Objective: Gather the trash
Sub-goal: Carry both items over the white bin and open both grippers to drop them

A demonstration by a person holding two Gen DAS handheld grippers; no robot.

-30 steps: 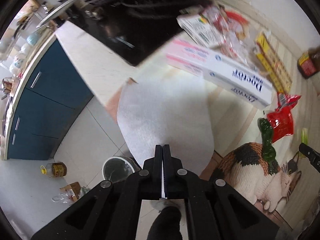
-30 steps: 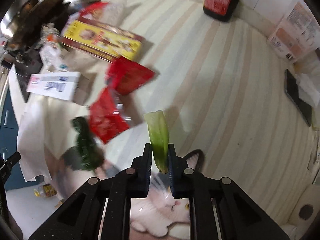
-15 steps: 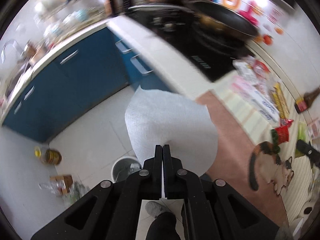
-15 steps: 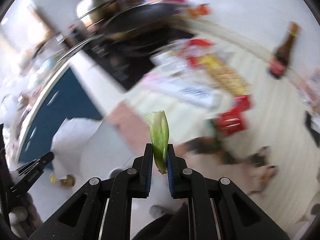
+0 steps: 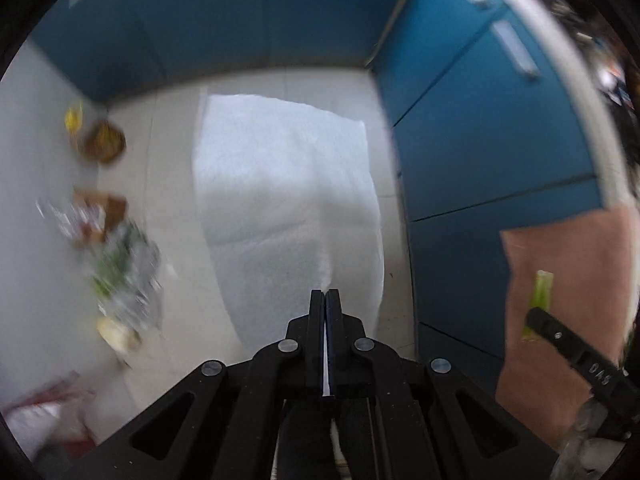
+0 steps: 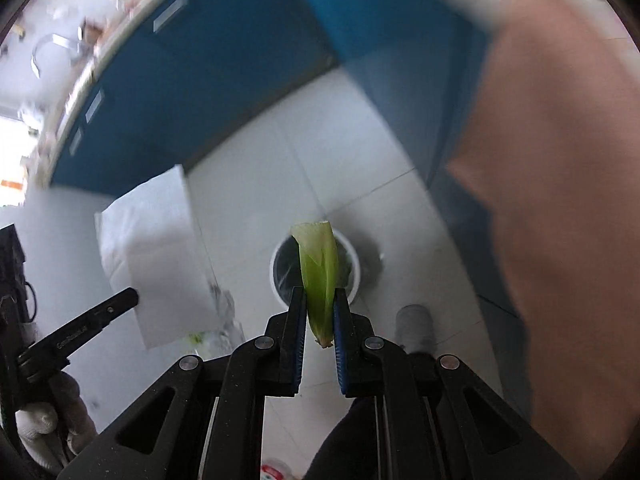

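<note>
My left gripper [image 5: 325, 300] is shut on a white paper towel [image 5: 288, 208] that hangs over the pale tiled floor; the towel also shows in the right wrist view [image 6: 156, 252], left of the bin. My right gripper [image 6: 320, 300] is shut on a green vegetable leaf [image 6: 318, 272] and holds it above a round white trash bin [image 6: 356, 276] on the floor. The leaf [image 5: 540, 300] and a right finger show at the right edge of the left wrist view. The towel hides the bin in the left wrist view.
Blue cabinets [image 5: 480, 140] line the back and right [image 6: 200, 80]. A blurred pile of bottles and wrappers [image 5: 108, 240] lies on the floor at left. A pink-brown counter edge [image 6: 560, 200] fills the right side. A shoe [image 6: 414, 324] is beside the bin.
Both grippers swung away from the countertop and down toward the floor. The towel and the leaf stayed gripped. The bin now sits under the leaf.
</note>
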